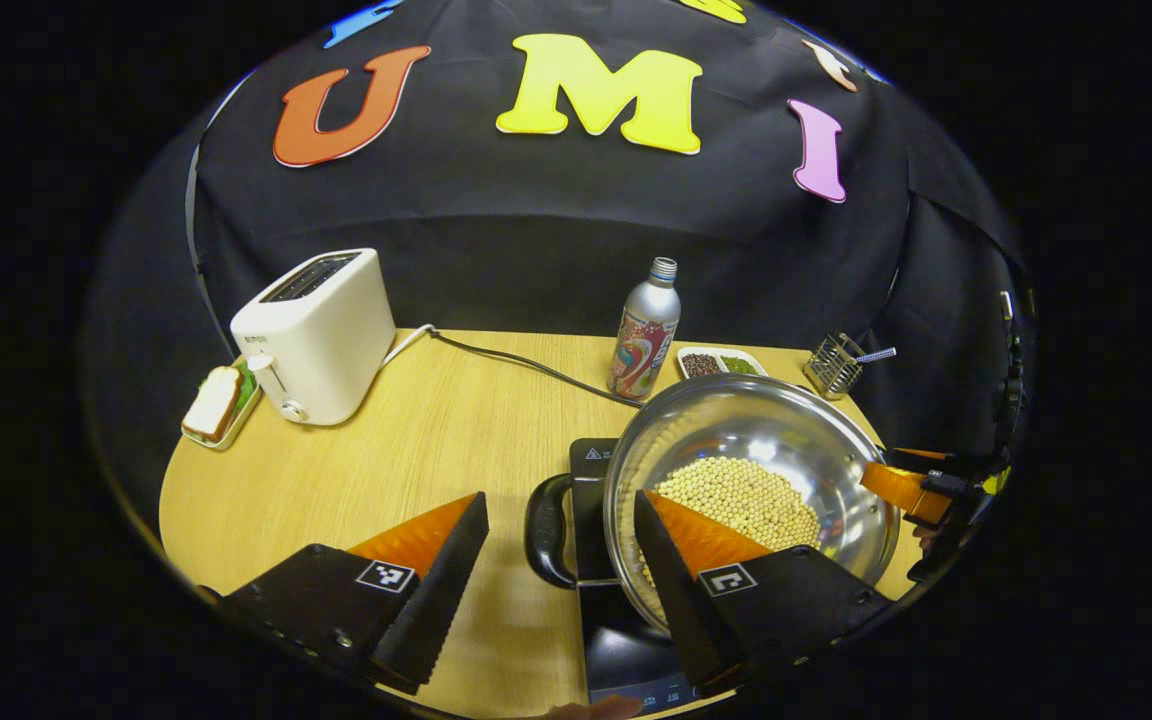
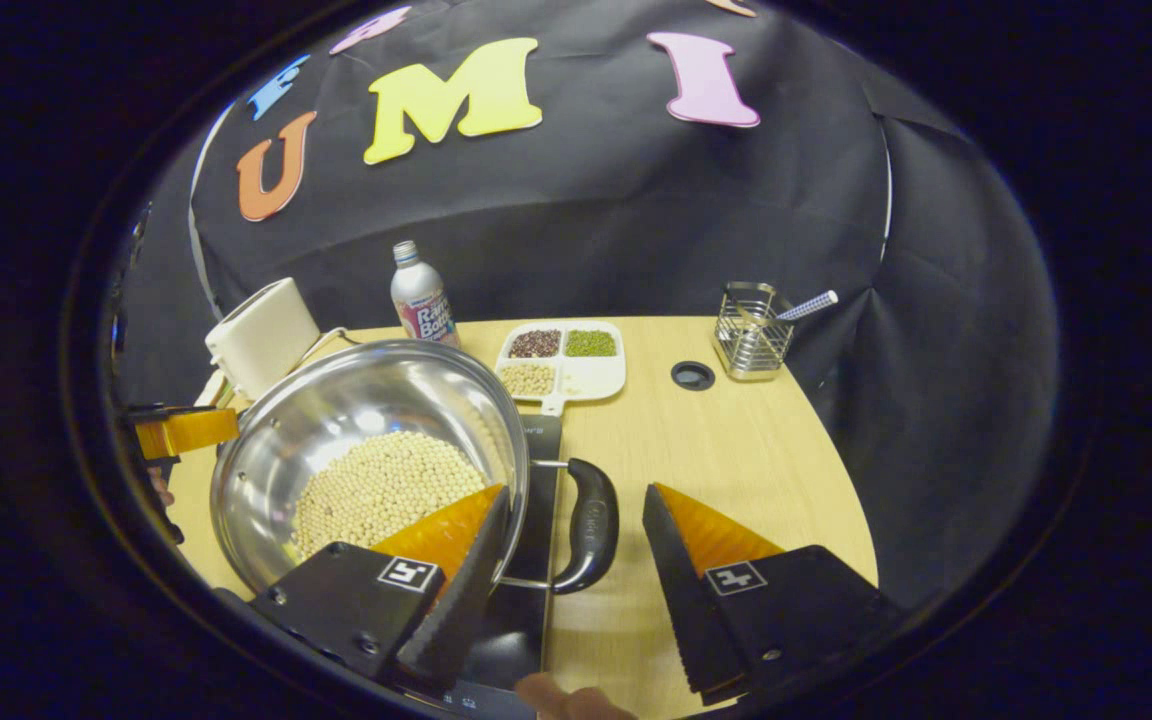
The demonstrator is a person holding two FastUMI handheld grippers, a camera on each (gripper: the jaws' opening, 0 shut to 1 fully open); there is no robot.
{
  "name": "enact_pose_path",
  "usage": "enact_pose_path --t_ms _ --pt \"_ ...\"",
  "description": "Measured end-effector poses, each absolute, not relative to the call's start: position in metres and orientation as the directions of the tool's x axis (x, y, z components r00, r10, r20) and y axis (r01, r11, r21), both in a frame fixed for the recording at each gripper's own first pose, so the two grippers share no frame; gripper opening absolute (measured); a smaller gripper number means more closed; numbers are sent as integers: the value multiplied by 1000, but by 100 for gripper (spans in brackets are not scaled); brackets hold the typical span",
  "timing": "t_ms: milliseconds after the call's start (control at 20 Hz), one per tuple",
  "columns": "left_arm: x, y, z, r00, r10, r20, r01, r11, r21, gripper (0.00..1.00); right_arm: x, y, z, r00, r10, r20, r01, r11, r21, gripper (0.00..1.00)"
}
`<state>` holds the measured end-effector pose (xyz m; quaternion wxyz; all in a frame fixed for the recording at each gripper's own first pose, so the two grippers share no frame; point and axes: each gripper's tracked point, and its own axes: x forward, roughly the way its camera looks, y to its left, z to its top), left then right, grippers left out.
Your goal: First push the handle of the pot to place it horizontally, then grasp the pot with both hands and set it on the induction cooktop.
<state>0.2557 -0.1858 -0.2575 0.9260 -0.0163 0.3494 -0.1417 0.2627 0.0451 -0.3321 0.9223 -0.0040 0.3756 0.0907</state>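
Note:
A steel pot (image 1: 766, 420) (image 2: 366, 400) holding pale beans (image 1: 736, 495) (image 2: 381, 485) rests on the black induction cooktop (image 1: 626, 650) (image 2: 526, 600). Its black loop handle (image 1: 546, 530) lies between the spread fingers of my left gripper (image 1: 561, 500), which is open and not pressing on it. The opposite black handle (image 2: 591, 525) lies between the fingers of my right gripper (image 2: 576, 495), which is open too. The right gripper (image 1: 921, 490) appears at the pot's far side in the left gripper view. The left gripper (image 2: 181, 430) appears likewise in the right gripper view.
A white toaster (image 1: 311, 335) (image 2: 261, 335) with its cable, and bread on a small tray (image 1: 216, 405), stand at one end. A bottle (image 1: 646, 335) (image 2: 421, 300), a divided dish of grains (image 2: 561, 360) and a wire holder (image 2: 751, 330) stand behind the pot.

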Motion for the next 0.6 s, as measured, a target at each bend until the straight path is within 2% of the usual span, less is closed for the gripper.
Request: enact_pose_path --t_ms 150,250,300,350,500,600 --pt "241 -180 -249 735 -265 -625 245 962 -120 95 259 43 -321 740 161 -653 -162 985 59 83" --pt "234 -173 -237 766 -248 -593 227 968 -111 95 252 47 -306 773 176 -609 -178 982 57 82" --pt "229 -170 -230 782 -239 -575 217 970 -109 100 247 48 -296 792 187 -581 -190 980 57 81" --pt "223 -166 -222 803 -229 -551 206 973 -106 96 242 49 -286 814 192 -548 -195 979 53 80" --pt "202 -159 -197 854 -218 -473 196 976 -95 96 221 48 -258 867 192 -459 -190 980 51 79" --pt "183 -152 -182 887 -199 -417 179 980 -87 96 199 49 -237 894 199 -402 -186 980 71 89"
